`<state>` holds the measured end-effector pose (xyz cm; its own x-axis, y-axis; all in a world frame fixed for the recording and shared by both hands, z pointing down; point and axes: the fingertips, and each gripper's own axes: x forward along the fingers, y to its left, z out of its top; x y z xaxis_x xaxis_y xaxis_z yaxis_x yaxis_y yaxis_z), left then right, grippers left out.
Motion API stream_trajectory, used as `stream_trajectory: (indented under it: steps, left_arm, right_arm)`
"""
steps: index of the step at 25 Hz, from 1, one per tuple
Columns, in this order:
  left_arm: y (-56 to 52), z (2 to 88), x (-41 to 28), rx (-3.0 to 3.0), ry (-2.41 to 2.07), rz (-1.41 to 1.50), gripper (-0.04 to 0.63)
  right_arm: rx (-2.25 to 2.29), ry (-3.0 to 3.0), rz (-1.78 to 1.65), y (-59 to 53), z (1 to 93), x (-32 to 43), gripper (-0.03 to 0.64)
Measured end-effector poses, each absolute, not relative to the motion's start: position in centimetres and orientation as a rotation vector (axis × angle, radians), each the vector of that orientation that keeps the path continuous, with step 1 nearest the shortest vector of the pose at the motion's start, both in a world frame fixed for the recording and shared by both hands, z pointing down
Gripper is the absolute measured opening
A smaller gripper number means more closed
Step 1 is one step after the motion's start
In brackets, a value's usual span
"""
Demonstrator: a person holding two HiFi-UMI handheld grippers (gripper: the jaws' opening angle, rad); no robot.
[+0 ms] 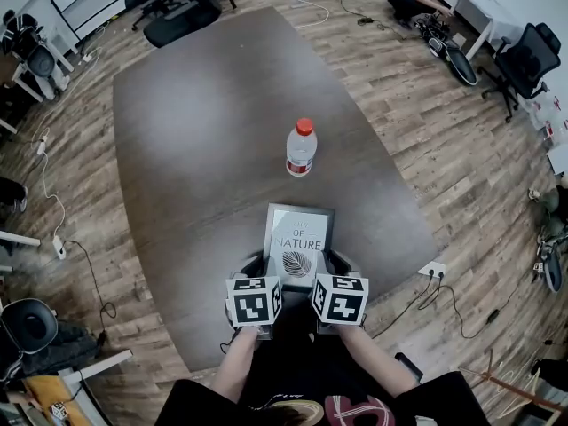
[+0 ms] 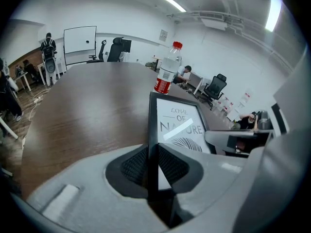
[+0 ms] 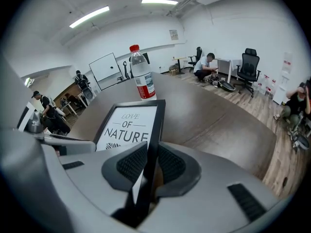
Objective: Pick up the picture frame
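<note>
**Head view.** The picture frame (image 1: 300, 242) is at the near end of the table (image 1: 204, 122), print facing up, with its near corners at the two claws. The left gripper (image 1: 255, 266) is on its left edge and the right gripper (image 1: 338, 263) on its right edge. I cannot tell whether the far edge still rests on the wood. A water bottle (image 1: 301, 147) stands upright just beyond the frame, apart from it.

**Left gripper view.** The jaws are clamped on the thin black left rail of the frame, and the ribbed pads (image 2: 133, 166) press on it from both sides.

**Right gripper view.** Same on this side: the jaws are pinched on the right rail, with the print showing to the left.

**Handling (judgement).**
- The frame looks light and stiff.
- Its front is glossy, probably glazed, so it is breakable and slick.
- The rails are the right place to hold it. A matched grip on both sides should stop it twisting.

**Obstacles.**
- The bottle is the only thing close by. Tipping the frame forward could knock it over.
- Chairs and people on the floor are well clear.
</note>
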<state>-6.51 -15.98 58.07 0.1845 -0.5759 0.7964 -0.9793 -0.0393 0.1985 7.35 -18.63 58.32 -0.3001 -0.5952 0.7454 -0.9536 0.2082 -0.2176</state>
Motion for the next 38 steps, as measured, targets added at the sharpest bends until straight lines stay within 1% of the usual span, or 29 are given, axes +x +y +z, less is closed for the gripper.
stream_trajectory:
  steps: [27,38]
  left_arm:
    - [-15.8,50.5,-5.3,1.914,-1.681,0.535,0.072]
    - [-16.0,45.6,-5.2,1.973,-1.782,0.450,0.072]
  right_arm:
    - [1.497,-2.224,0.768,-18.8,50.9,8.6,0.077]
    - [1.515,-2.354,0.629,-19.6,45.9,8.4,0.078]
